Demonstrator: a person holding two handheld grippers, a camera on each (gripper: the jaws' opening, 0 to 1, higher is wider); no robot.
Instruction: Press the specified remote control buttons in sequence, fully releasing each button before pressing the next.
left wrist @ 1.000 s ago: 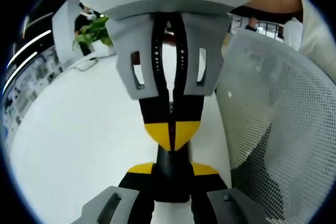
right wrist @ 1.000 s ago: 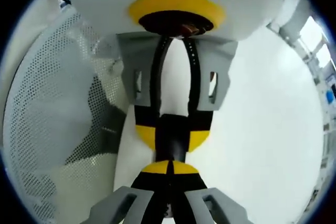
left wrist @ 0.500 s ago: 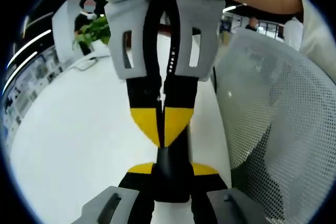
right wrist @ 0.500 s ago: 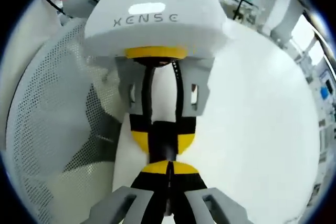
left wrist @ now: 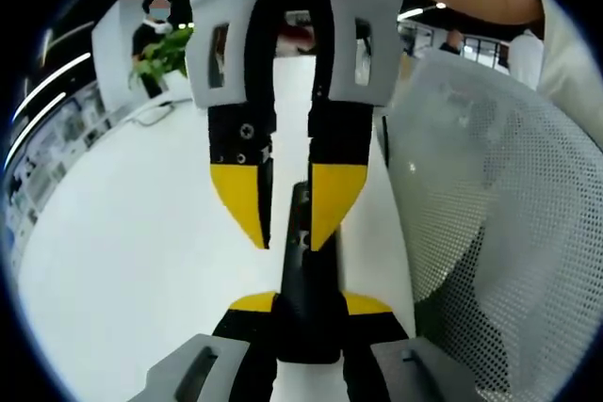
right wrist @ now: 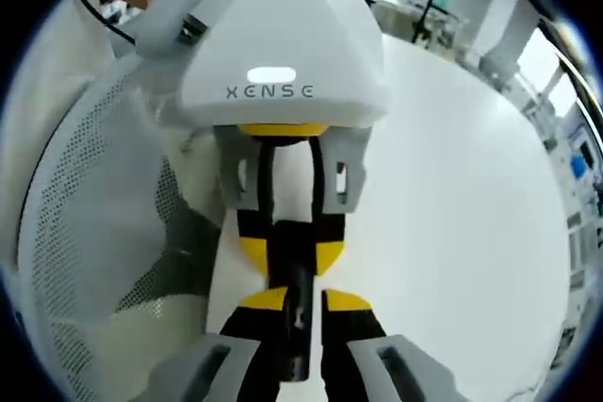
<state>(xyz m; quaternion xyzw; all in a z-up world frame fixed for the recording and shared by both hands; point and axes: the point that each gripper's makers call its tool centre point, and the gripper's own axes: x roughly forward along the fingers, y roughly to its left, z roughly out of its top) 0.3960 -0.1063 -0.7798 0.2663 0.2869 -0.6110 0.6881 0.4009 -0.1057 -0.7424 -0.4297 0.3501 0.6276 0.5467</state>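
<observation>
- Two grippers meet tip to tip over a white table [left wrist: 122,261], with a black remote [left wrist: 303,275] between them.
- Left gripper [right wrist: 290,256] is clamped on the remote's end, holding it off the table.
- Right gripper [left wrist: 285,218] has its jaws spread apart, straddling the remote's far end, tips not squeezing it.
- White mesh chair [left wrist: 490,233] sits just beside the table.
</observation>
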